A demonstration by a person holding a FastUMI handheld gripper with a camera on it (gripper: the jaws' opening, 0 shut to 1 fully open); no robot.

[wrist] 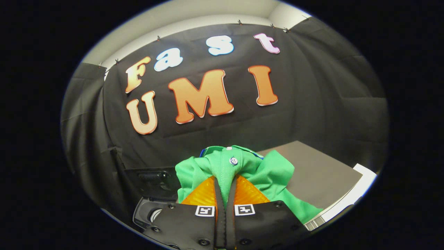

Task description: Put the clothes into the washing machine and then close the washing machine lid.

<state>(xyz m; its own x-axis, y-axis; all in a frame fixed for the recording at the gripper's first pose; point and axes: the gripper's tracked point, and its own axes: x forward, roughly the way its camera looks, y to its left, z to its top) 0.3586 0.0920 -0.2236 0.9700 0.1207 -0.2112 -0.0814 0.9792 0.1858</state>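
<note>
Held tight at the very front: gripper [224, 187] with both fingers [203, 196] pressed together on a fold of green shirt [267, 173], only a thin strip of cloth showing between them. Bunched up and lifted, that shirt, spilling over and beyond the fingertips, with a white button [233, 160] on its placket just ahead of the tips and a sliver of blue trim [204, 151] at the collar edge. Draped down to the right of the fingers too, one flap of green [305, 210] hanging past the gripper body. Carried two small square black-and-white markers [224, 210] on the gripper body, side by side behind the fingers.

Lay beyond and to the right of the shirt: a flat grey lid or top panel [319, 173], with a white edge [360, 189] along its far right side. Sat low to the left of the fingers: a dark glossy part of the machine [152, 180], with a rounded pale opening [152, 215] below it, too cut off to tell more. Hung behind everything: black cloth wall [329, 104], with a pale ceiling strip [208, 14] above.

Pointed roughly level, slightly upward, toward the wall, shirt blocking the middle ground straight ahead.
</note>
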